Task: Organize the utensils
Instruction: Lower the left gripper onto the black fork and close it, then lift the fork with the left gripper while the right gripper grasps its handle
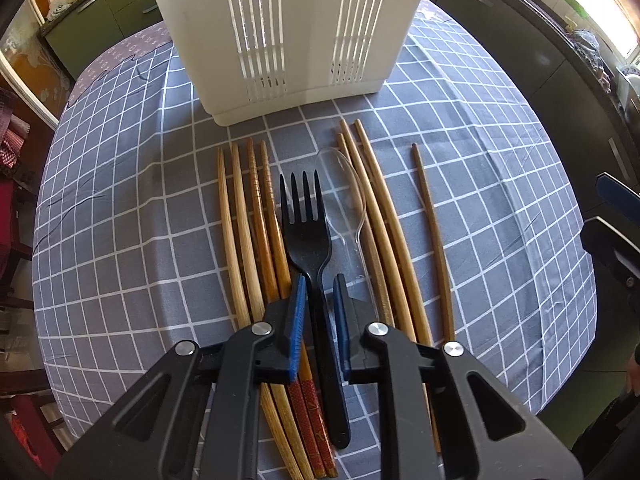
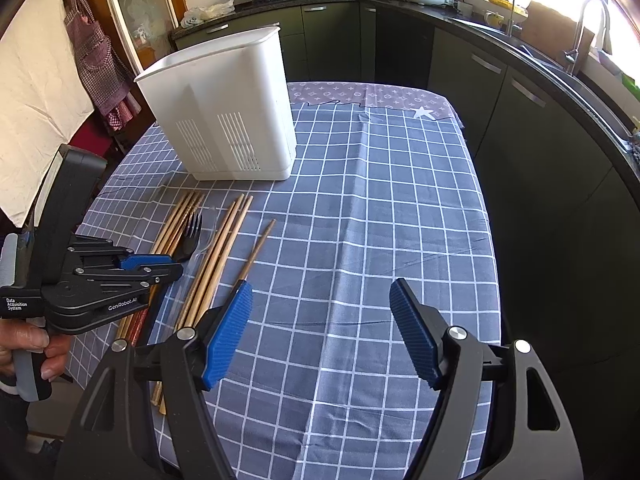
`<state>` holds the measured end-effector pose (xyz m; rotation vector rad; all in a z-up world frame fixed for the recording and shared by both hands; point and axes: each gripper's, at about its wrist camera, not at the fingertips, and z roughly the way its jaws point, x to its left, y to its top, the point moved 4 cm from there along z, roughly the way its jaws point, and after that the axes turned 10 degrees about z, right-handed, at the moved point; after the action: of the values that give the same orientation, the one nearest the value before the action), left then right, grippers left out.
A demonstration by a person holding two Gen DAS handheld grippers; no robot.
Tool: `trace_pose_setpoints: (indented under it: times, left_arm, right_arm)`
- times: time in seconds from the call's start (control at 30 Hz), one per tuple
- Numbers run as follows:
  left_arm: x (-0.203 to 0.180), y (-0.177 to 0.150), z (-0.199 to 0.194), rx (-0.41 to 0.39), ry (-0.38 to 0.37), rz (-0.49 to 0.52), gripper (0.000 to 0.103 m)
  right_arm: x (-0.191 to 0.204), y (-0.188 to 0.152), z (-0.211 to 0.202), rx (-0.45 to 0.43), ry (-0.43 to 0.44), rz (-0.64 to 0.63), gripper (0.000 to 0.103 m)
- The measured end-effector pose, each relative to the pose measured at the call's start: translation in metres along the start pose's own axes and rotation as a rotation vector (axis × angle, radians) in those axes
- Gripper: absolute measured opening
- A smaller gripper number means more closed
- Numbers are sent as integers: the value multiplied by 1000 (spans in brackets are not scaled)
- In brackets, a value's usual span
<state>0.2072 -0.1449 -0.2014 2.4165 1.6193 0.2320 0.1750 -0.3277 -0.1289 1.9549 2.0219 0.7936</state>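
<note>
A black plastic fork (image 1: pixel 304 220) lies on the checked tablecloth, tines toward the white slotted utensil holder (image 1: pixel 280 40). My left gripper (image 1: pixel 319 279) points steeply down, its blue pads closed against the fork's neck. A clear plastic spoon (image 1: pixel 340 184) lies just right of the fork. Wooden chopsticks flank them: one bundle on the left (image 1: pixel 244 220), another on the right (image 1: pixel 380 208), and a single stick (image 1: pixel 434 240) further right. My right gripper (image 2: pixel 320 286) hangs open over bare cloth, right of the lone chopstick (image 2: pixel 256 252), holding nothing. The right wrist view shows the left gripper (image 2: pixel 172 264) down on the fork (image 2: pixel 192 228).
The holder (image 2: pixel 224 120) stands upright at the table's far left. Dark kitchen cabinets (image 2: pixel 520 160) run close along the table's right side. A hand (image 2: pixel 28 344) grips the left tool's handle. The cloth's front edge (image 2: pixel 320 460) drops off below the right gripper.
</note>
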Motion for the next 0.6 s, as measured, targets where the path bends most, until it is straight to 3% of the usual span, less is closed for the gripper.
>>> trace_pose_setpoints:
  times: [0.2,0.33,0.47,0.6]
  left_arm:
    - [-2,0,4,-11,23,2,11]
    - [2,1,2,-29,-8,-22,10]
    - [9,2,-18,-105,-34,-39,9]
    - [17,4,-51,-199,-3,-36,9]
  right_arm:
    - [0,-1,2,9,-5,-6,71]
    - [-2,-1,4,29,-12,11,71]
    - [-3,1,7,62,0,33,70]
    - [10,2,14,98,-6,1,63]
